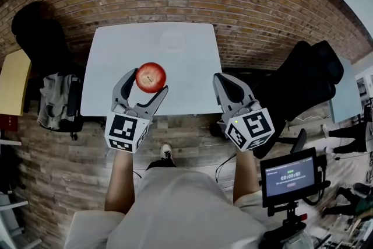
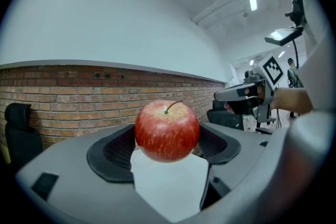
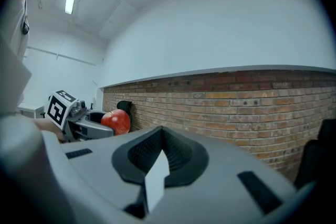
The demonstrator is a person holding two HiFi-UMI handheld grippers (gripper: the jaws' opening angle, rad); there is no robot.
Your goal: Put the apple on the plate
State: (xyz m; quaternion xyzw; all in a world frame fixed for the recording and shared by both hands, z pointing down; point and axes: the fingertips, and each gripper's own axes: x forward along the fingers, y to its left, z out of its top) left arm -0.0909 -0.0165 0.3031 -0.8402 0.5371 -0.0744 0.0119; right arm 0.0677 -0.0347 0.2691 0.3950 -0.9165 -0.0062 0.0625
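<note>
Your left gripper (image 1: 149, 82) has its fingers clamped on either side of the apple (image 2: 167, 130), stem up. The apple hangs over the white counter (image 1: 113, 67), on your side of the plate (image 1: 173, 41) and a little left of it, not touching it. Your right gripper (image 1: 220, 79) sits right of the plate over the counter's near edge, fingers pressed together and empty.
</note>
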